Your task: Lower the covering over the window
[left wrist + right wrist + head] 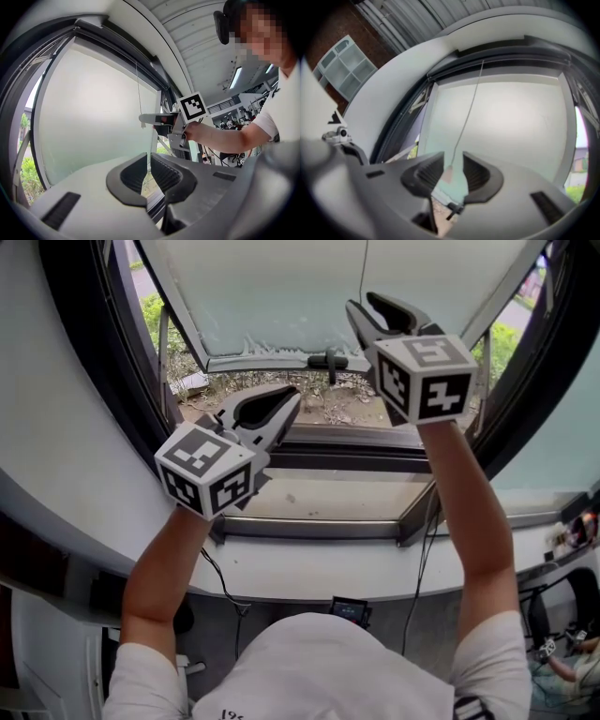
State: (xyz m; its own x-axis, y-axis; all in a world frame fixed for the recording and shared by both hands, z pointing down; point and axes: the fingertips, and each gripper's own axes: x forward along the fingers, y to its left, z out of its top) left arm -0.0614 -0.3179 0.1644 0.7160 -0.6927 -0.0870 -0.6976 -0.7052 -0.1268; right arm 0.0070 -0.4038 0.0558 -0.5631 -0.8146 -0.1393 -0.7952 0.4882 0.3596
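A pale roller blind (309, 296) covers the upper part of the window, and its bottom bar (281, 360) hangs above the open lower gap. A thin pull cord (365, 268) runs down in front of it. My right gripper (361, 304) is raised to the cord's lower end. In the right gripper view the cord (471, 108) drops between the jaws of the right gripper (452, 161), and its small end piece (446, 176) sits in the gap with space on both sides. My left gripper (292, 399) is lower, near the sill, shut and empty, as the left gripper (149, 161) also shows in its own view.
A black window handle (328, 360) sticks out at the blind's bottom bar. The dark window frame (150, 409) curves round both sides. Below is the sill (328, 493), with a black cable (422, 559) hanging past it. Gravel and grass (319, 395) lie outside.
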